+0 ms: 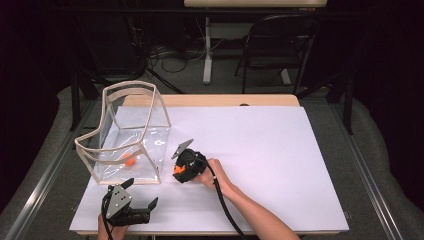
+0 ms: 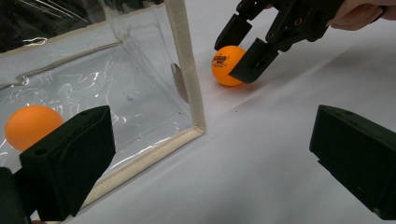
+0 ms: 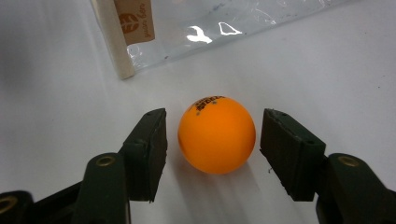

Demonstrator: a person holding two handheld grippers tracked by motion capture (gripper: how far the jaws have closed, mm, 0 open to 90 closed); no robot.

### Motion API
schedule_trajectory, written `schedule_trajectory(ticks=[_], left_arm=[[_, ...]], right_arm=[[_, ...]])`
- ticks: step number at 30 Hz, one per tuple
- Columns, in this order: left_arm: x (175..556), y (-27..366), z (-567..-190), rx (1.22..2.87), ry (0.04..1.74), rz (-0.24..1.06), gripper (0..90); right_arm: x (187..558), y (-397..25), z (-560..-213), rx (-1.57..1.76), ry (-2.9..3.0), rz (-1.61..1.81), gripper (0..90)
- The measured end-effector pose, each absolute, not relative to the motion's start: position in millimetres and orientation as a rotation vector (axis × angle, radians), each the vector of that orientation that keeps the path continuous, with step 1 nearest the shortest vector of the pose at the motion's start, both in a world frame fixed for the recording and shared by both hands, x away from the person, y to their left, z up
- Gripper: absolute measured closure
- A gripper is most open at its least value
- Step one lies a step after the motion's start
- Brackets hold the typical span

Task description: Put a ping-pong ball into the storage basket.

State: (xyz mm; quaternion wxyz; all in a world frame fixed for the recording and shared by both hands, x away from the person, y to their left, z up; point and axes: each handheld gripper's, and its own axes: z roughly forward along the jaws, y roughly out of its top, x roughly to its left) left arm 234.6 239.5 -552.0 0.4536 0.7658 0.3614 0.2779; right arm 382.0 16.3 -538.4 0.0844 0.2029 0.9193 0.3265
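An orange ping-pong ball (image 3: 217, 134) with black print rests on the white tabletop (image 1: 260, 145). My right gripper (image 3: 214, 123) is open around it, a jaw on each side with a small gap to each. The same ball (image 2: 227, 65) and right gripper (image 2: 240, 49) appear in the left gripper view, just right of a clear plastic bag (image 2: 184, 70) with beige trim. A second orange ball (image 2: 30, 126) lies inside that bag (image 1: 132, 85). My left gripper (image 1: 141, 194) sits near the table's front edge, open wide and empty, pointing at the bag's corner.
The bag stands upright at the table's left, its near corner (image 3: 112, 42) close to the loose ball. A black chair (image 1: 280, 45) and a table leg (image 1: 207, 50) stand beyond the far edge. White surface extends to the right.
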Motion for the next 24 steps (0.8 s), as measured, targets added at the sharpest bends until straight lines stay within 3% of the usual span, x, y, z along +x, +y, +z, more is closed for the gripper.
schedule_trajectory(ticks=[11,24], left_arm=[[234.5,239.8,-552.0,1.891,0.892,0.685,0.1],[234.5,240.1,-551.9,1.89,0.891,0.686,0.1]], right_arm=[[382.2,17.4,-540.6,0.617,2.748,0.961,49.3],[381.9,16.3,-539.0,0.621,2.743,0.966,50.2]])
